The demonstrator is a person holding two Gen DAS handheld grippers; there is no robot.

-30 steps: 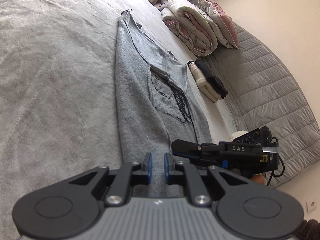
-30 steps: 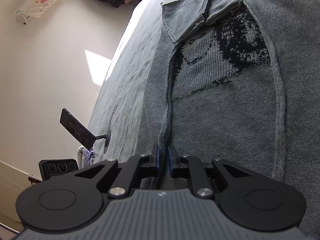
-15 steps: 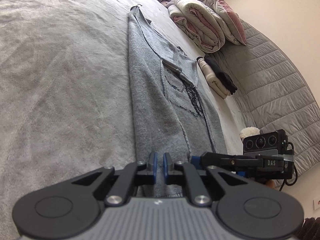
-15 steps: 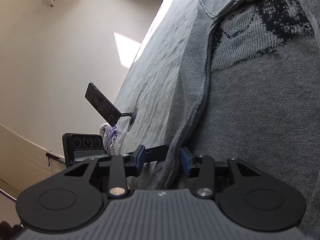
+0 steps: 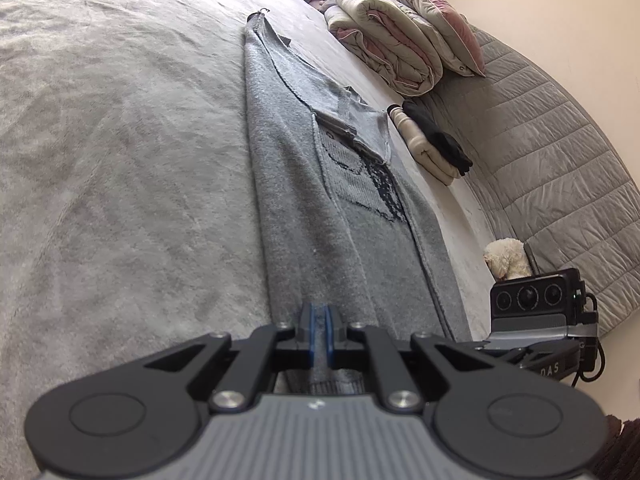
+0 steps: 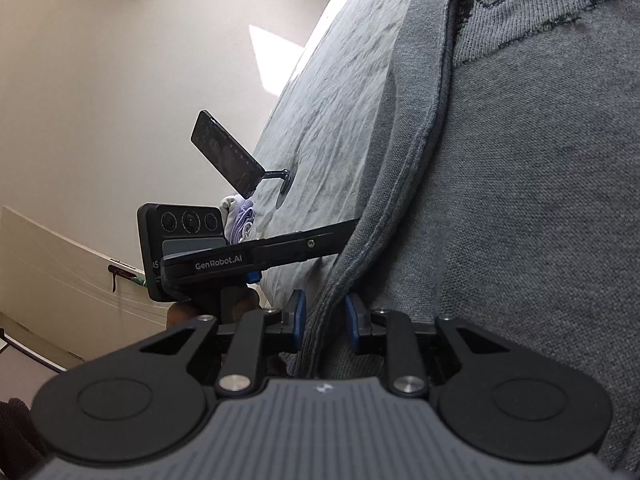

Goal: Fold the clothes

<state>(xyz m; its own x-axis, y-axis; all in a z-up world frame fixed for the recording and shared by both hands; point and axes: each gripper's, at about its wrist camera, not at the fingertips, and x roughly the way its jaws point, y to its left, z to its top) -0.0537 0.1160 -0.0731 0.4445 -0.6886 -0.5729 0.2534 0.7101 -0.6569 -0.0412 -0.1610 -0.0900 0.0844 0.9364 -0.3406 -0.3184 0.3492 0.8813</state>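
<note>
The bed (image 5: 120, 160), covered in a grey plush spread, carries the sweater (image 5: 304, 200), which lies flat and lengthwise as a long narrow strip with its sides turned in over the knitted motif; the hem sits nearest both tools. Beyond it lie a rolled duvet (image 5: 384, 48), a pillow (image 5: 436, 28) and a stack (image 5: 432, 144) of folded clothes against the quilted headboard (image 5: 560, 160). A phone (image 6: 226, 158) on a stand rests at the bed's left edge, with a bare wall behind. The left gripper (image 5: 319, 328) is clenched on the sweater hem. The right gripper (image 6: 322, 320) stands released, its pads straddling a ridge of the hem without pinching it. For a clean fold, seat that ridge fully between the pads before closing, take all layers, match the height of both tools, and keep the hem taut and level so the turned-in sides do not slip.
</note>
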